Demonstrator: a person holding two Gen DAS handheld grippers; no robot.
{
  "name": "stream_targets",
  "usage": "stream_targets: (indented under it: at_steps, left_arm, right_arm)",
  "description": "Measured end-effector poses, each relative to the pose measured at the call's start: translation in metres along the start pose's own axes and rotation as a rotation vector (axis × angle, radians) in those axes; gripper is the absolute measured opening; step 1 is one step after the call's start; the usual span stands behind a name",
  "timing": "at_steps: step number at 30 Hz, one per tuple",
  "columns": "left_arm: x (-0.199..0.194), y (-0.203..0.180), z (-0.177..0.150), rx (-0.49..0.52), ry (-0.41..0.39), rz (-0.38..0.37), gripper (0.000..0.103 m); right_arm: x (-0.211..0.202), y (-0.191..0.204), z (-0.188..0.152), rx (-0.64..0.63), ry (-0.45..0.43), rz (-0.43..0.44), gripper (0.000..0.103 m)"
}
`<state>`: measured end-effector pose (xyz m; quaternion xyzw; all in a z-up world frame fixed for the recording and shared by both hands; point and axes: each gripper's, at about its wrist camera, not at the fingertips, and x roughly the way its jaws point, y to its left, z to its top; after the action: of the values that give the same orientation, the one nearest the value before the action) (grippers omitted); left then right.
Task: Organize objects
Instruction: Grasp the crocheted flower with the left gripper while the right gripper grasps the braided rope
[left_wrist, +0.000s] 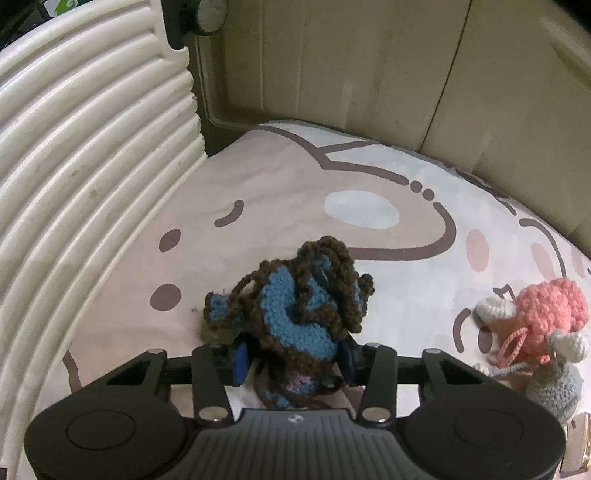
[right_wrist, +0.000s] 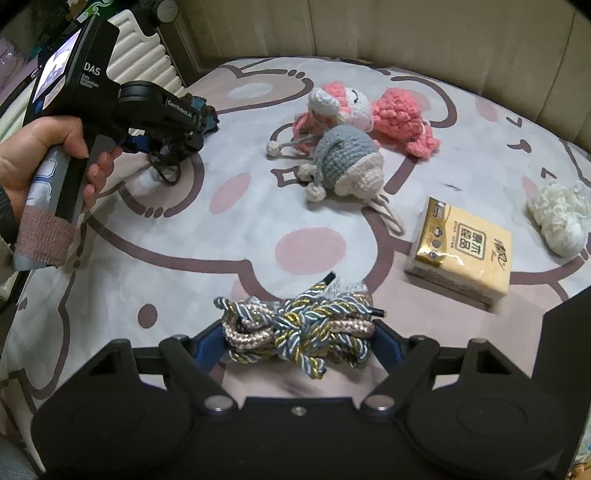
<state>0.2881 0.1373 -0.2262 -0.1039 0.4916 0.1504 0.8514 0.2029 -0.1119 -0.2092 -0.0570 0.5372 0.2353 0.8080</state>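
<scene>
Lying on a bed with a cartoon sheet (right_wrist: 258, 221), the things sit in small groups with bare cloth between them. The left tool (left_wrist: 293, 356) has its blue pads pressed on both sides of a blue and brown knitted toy (left_wrist: 295, 306), so it holds the toy tight. This toy is at the far left of the bed, close to a white ribbed rail (left_wrist: 85, 177) along the left edge. A hand (right_wrist: 44, 155) grips that tool's handle.

The right tool (right_wrist: 299, 343) stands wide, with a knot of twisted cords (right_wrist: 299, 325) between its pads at the near edge. Whether the pads press on the cords, I cannot tell.

In the far middle lie a pink and white knitted doll (right_wrist: 343, 105), a pink yarn lump (right_wrist: 400, 118) and a grey knitted hat (right_wrist: 343, 162), all touching. A yellow tissue pack (right_wrist: 461, 247) sits on the right, and white yarn (right_wrist: 557, 218) lies near the right edge. A padded beige wall (right_wrist: 406, 29) closes the far side. The biggest open patch is in the middle left.
</scene>
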Motion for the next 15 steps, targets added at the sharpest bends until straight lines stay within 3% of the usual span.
stream_targets:
  at_steps: [15]
  left_arm:
    - [-0.023,0.004,-0.003,0.029,0.001,-0.014,0.032]
  right_arm:
    - [-0.022,0.007,0.007,0.02,-0.047,-0.026,0.08]
